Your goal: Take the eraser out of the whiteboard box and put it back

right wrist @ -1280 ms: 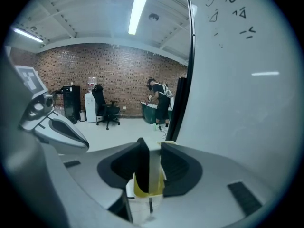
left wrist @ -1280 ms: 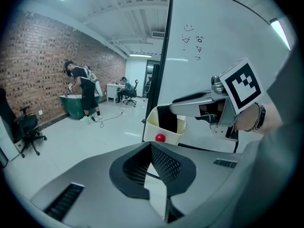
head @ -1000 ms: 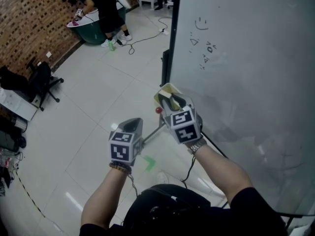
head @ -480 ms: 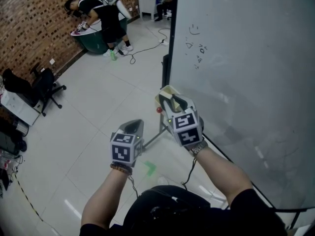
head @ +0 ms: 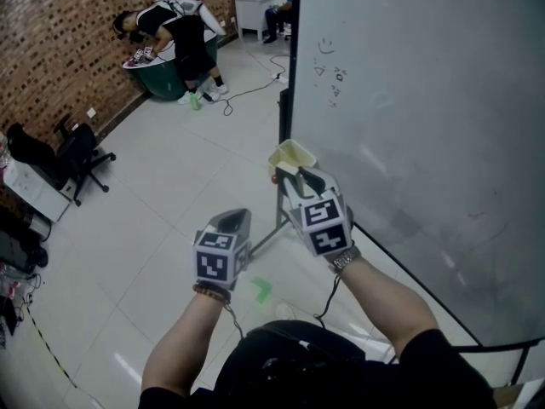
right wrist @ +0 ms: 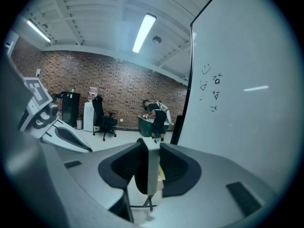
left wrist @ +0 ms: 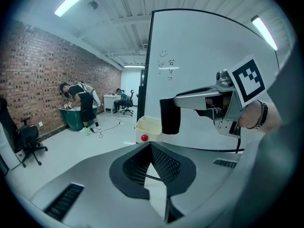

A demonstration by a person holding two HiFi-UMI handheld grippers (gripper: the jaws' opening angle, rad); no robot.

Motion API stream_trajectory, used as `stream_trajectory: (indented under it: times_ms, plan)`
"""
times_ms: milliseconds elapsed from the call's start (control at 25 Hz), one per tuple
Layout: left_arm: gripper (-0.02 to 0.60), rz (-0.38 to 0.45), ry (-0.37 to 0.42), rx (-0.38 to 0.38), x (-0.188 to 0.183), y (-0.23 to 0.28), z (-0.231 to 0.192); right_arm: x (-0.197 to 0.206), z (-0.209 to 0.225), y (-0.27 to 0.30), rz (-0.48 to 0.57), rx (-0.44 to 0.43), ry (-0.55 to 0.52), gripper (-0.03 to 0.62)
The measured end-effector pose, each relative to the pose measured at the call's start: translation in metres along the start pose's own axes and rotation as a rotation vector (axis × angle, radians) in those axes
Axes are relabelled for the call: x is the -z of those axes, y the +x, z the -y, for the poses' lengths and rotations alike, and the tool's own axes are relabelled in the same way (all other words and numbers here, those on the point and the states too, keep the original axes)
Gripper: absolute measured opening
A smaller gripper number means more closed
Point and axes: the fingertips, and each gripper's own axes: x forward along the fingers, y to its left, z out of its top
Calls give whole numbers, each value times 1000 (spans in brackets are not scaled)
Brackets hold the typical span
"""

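A: The room? Tiled floor (head: 170, 186), big whiteboard (head: 409, 100).
B: Box (head: 294, 152) sits at the whiteboard's lower corner.
A: Right gripper (head: 300, 177) by the whiteboard clamps the eraser (left wrist: 170, 116), above the box.
B: Left gripper (head: 230, 220), farther off, closed, empty.

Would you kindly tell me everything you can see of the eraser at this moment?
The eraser is a dark rectangular block with a paler grey face. It hangs upright, gripped near its top by the right tongs, out of the cream box and beside the whiteboard. Nothing else touches it.
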Motion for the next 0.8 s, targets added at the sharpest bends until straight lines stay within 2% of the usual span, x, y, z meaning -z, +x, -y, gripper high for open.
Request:
stream_trajectory:
  times_ms: [800]
  plan:
    - [0, 19, 38, 34, 41, -83, 42, 20, -60, -96, 6, 22, 32, 150]
